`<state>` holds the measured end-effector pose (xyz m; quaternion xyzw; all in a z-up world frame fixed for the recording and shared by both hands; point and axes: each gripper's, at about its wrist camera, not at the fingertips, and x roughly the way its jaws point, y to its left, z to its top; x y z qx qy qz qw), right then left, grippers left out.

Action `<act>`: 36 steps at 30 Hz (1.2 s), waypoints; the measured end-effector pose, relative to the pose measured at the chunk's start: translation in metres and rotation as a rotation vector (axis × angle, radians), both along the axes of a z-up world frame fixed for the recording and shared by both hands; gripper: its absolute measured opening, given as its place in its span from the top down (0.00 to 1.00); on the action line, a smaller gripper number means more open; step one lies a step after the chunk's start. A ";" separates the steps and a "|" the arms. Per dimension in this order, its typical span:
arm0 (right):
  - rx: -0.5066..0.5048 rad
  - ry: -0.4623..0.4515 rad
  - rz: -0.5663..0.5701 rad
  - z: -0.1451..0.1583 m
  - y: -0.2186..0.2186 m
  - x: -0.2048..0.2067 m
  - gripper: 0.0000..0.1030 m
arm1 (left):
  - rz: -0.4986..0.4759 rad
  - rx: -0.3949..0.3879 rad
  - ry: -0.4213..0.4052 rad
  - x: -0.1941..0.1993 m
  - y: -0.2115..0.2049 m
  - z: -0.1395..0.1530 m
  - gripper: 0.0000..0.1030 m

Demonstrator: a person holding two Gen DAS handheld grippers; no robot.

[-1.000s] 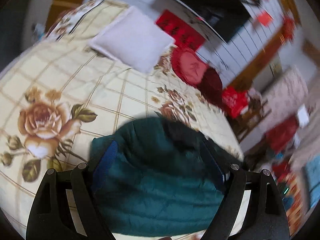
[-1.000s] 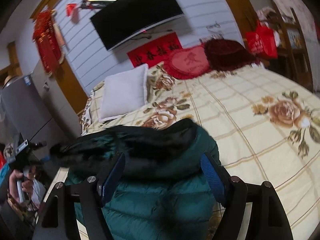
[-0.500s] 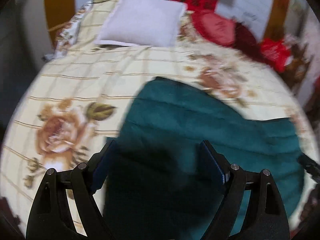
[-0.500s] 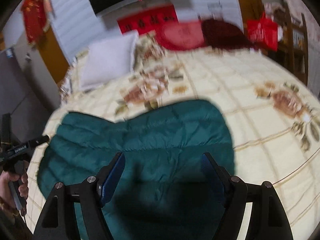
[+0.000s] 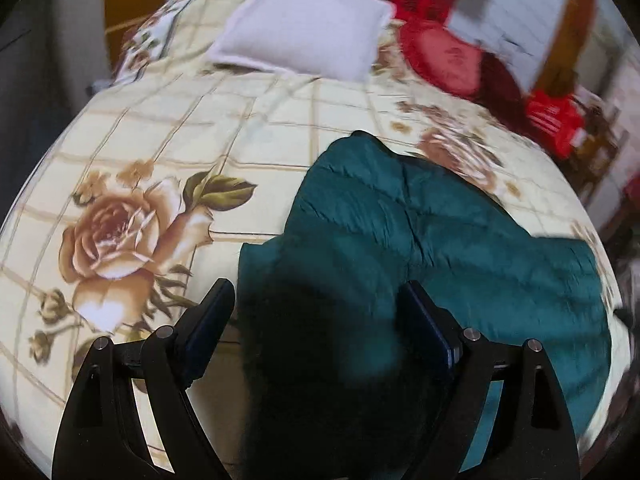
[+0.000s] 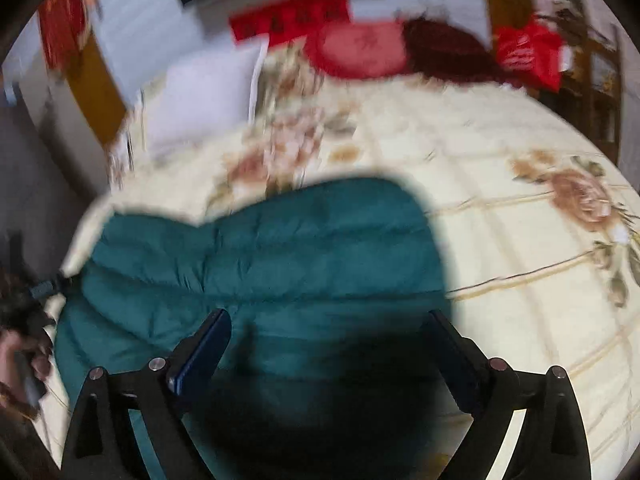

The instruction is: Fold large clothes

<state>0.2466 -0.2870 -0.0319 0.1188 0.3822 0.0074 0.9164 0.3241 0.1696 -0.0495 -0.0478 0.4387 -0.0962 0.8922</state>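
Item: teal puffer jacket [image 5: 460, 248] on bed [image 5: 168, 128]. Left tool [image 5: 316, 320] wide, empty; right tool [image 6: 332, 344] opening, gripping nothing. Risk: slippery padding springs unfolded.

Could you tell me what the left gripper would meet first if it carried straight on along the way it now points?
Most likely the green jacket on the bed: it fills the space between and ahead of the left gripper. Blur hides how near it is.

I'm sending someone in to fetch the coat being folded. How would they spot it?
Look at the big bed with the cream rose-print cover. The coat lies spread near its foot, well below the white pillow and red cushions. It is the only dark teal, puffy quilted thing there.
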 end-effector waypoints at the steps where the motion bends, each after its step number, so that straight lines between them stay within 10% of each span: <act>1: 0.029 -0.014 -0.016 0.002 -0.013 -0.011 0.07 | -0.060 -0.013 0.045 -0.003 0.003 -0.009 0.17; 14: 0.456 0.072 0.162 -0.075 -0.043 -0.037 0.03 | -0.030 -0.287 0.093 -0.037 0.035 -0.056 0.01; 20: 0.481 0.076 0.224 -0.073 -0.038 -0.007 0.51 | -0.050 -0.315 0.080 -0.094 0.007 -0.054 0.02; 27: 0.417 0.095 0.266 -0.062 -0.065 0.032 0.52 | -0.052 -0.332 0.052 -0.167 -0.021 -0.051 0.02; 36: 0.519 0.147 0.214 -0.077 -0.081 -0.004 0.32 | -0.022 -0.431 0.133 -0.138 -0.003 -0.044 0.02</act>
